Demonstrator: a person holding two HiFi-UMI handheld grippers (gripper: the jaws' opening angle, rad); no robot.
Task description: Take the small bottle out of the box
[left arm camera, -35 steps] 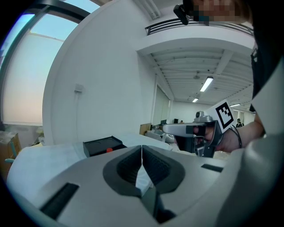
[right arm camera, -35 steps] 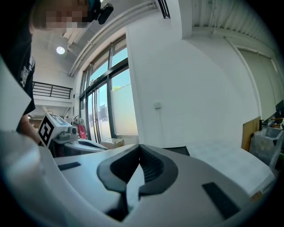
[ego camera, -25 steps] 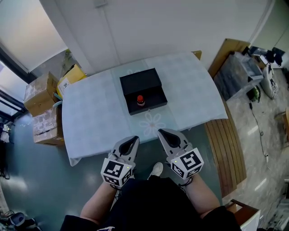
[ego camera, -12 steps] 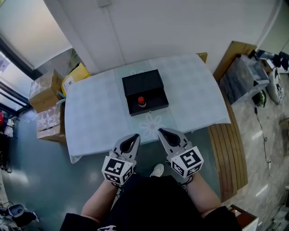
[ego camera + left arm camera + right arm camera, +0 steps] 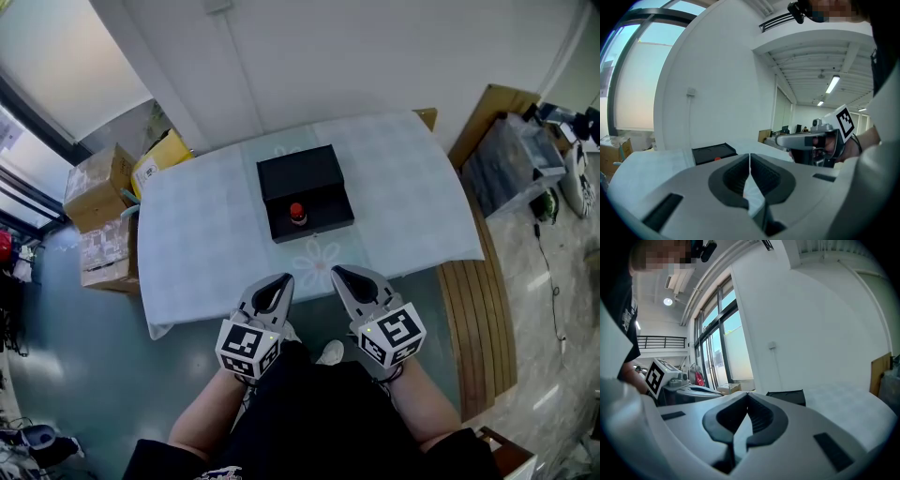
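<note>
Small bottle with a red cap [image 5: 297,214] sits inside the open black rectangular box [image 5: 323,214], in its near half, close to the near wall. It appears to stand upright, so its long axis runs straight up and only the cap faces the head camera. The box's lid half lies flat on the far side, and the whole box rests at the middle of the table covered in a pale checked cloth [image 5: 202,244].

From the grippers, the bottle lies straight ahead, towards the far side, and between their 2 lines of aim. Both hang off the near edge of the table, well apart from the box. The left gripper [image 5: 280,280] looks a touch closer to the bottle's line than the right gripper [image 5: 338,273], though the gap is slight. Either would have to travel far over the near wall and then come down on the cap from above.

Both pairs of jaws are pressed together at the tips, with nothing between them.

Count: 1 bottle, 1 box, 1 table, 2 grippers.
</note>
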